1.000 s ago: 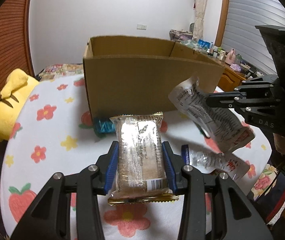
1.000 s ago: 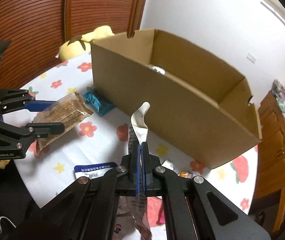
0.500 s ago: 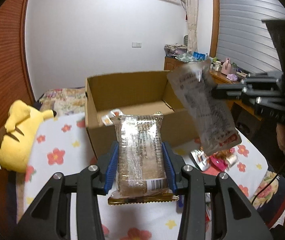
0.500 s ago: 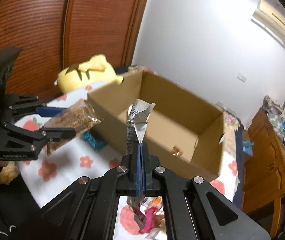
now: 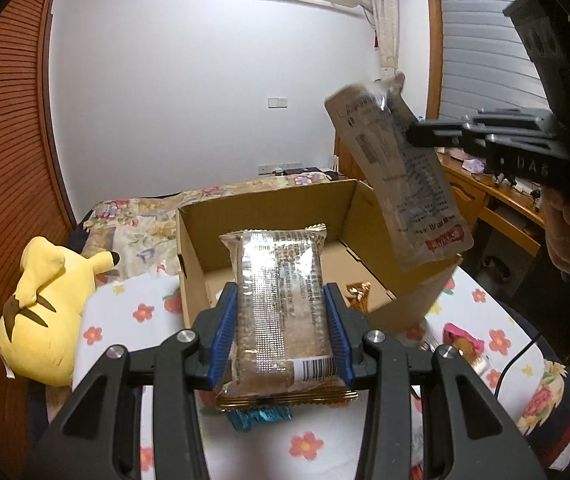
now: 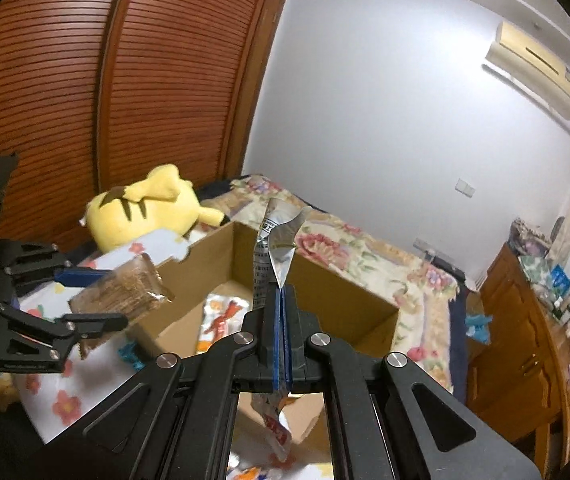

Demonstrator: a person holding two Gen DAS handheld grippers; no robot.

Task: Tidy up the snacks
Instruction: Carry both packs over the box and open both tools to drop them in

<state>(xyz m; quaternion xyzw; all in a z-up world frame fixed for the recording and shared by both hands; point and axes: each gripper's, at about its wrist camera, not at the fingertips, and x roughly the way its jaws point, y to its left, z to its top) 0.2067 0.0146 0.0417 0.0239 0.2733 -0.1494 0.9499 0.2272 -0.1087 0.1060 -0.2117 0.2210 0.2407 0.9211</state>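
Observation:
My left gripper is shut on a clear-wrapped brown snack bar, held over the near wall of the open cardboard box. My right gripper is shut on a flat silver pouch, held high over the box. That pouch and the right gripper show at the right in the left wrist view. The left gripper with the bar shows at the left in the right wrist view. A snack packet lies inside the box.
A yellow plush toy lies left of the box on the flowered cloth. Loose snacks lie right of the box, and a teal packet lies under my left gripper. A wooden dresser stands at the right.
Both grippers have risen with their snacks from table level to above the box, so its inside now shows. Grips have not changed.

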